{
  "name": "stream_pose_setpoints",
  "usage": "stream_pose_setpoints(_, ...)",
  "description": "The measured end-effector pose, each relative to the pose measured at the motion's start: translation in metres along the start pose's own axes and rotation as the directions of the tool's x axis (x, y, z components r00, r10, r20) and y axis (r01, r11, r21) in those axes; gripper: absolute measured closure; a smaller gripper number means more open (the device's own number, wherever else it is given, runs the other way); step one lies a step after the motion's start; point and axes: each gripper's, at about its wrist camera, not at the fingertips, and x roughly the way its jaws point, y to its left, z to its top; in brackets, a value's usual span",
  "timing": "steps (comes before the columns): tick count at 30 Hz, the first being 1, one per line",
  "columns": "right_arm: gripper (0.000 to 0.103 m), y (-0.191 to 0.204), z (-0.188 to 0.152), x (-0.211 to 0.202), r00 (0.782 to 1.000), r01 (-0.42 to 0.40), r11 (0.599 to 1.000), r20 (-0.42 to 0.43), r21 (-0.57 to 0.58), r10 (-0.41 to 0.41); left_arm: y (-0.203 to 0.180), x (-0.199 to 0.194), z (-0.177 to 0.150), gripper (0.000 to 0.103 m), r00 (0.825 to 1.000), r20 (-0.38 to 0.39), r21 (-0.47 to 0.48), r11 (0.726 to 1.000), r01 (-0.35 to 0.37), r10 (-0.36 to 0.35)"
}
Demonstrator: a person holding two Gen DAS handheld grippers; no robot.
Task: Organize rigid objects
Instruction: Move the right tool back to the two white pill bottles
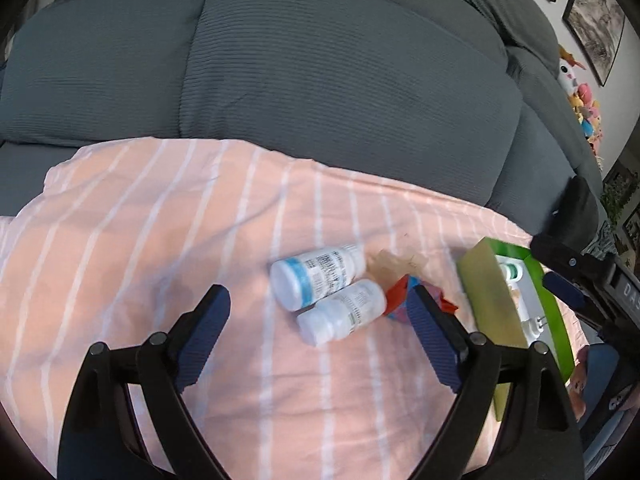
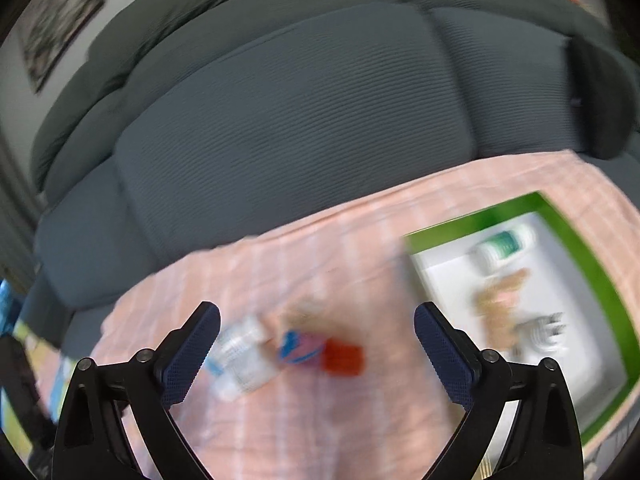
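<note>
Two white pill bottles (image 1: 326, 294) lie side by side on a pink striped cloth (image 1: 160, 240), ahead of the empty, wide-open left gripper (image 1: 320, 312). The right gripper (image 2: 318, 332), also spread wide, hovers above blurred, probably toy pieces; a green box (image 2: 592, 264) sits to its right.

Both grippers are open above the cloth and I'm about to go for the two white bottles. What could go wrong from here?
1. The two white bottles lie on their sides, touching; closing on one may roll the other.
2. The red block sits right against the nearer bottle, beside the left gripper's finger, so it could be nudged or pinched.
3. The right wrist view is blurred, so aiming the right gripper is uncertain.
</note>
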Motion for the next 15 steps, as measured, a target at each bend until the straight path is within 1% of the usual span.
stream_pose_setpoints(3, 0.005, 0.023, -0.008, 0.017, 0.995, -0.073, 0.996, -0.071, -0.045, 0.07, 0.011, -0.006, -0.001, 0.014, 1.0, 0.006, -0.008, 1.0, -0.016, 0.016)
stream_pose_setpoints(5, 0.005, 0.04, -0.012, 0.03, 0.988, -0.101, 0.99, -0.123, -0.099, 0.088, 0.019, -0.01, 0.0, 0.014, 1.0, 0.007, -0.025, 0.999, -0.021, 0.021)
stream_pose_setpoints(7, 0.005, 0.057, -0.018, 0.045, 0.984, -0.089, 0.98, -0.166, -0.177, 0.06, 0.028, -0.013, 0.0, 0.014, 1.0, 0.009, -0.046, 0.999, -0.027, 0.028)
stream_pose_setpoints(9, 0.005, 0.072, -0.025, 0.062, 0.978, -0.059, 0.961, -0.208, -0.269, 0.001, 0.038, -0.017, 0.001, 0.014, 0.999, 0.011, -0.072, 0.997, -0.032, 0.033)
stream_pose_setpoints(11, 0.005, 0.086, -0.033, 0.082, 0.961, -0.07, 0.927, -0.273, -0.369, -0.036, 0.048, -0.02, 0.001, 0.014, 1.0, 0.013, -0.11, 0.994, -0.013, 0.014)
stream_pose_setpoints(13, 0.005, 0.098, -0.042, 0.099, 0.947, -0.084, 0.896, -0.314, -0.435, -0.064, 0.053, -0.023, 0.002, 0.014, 1.0, 0.016, -0.14, 0.99, 0.007, -0.005)
stream_pose_setpoints(15, 0.005, 0.103, -0.048, 0.111, 0.937, -0.081, 0.879, -0.338, -0.469, -0.094, 0.056, -0.025, 0.003, 0.014, 1.0, 0.02, -0.155, 0.988, 0.012, -0.009)
